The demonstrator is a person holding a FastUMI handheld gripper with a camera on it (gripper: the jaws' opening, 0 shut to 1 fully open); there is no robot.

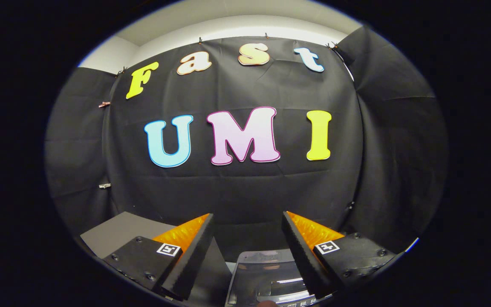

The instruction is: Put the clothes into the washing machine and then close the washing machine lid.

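Fingers of the gripper (247, 221) stand spread wide with nothing between them, released and pointing level at the black cloth wall (237, 187) of the booth. Going left to right: beyond and beside the left finger (194, 251) lies a flat grey surface (117, 232), likely a tabletop or a panel; I cannot tell which. Between the two fingers, low and close under them, sits the washing machine (267, 277), seen from above as a rounded glossy top with bright reflections on it; this looks like its lid, and it seems to lie flat, though too little of it shows to say for certain whether it is shut or open. The right finger (303, 251) overlaps the machine's right part. No clothes can be made out on what shows of the grey surface or the machine's top. Judging the step is therefore hard: empty, raised fingers over the machine fit either a gripper about to go for the clothes or one lifted away with the clothes inside and the lid down. Either way, any next move calls for tipping the gripper downward so the machine's top comes properly into sight. As for pose, the gripper is held roughly horizontal, well above the machine, aimed straight ahead at the wall, not down at the work.
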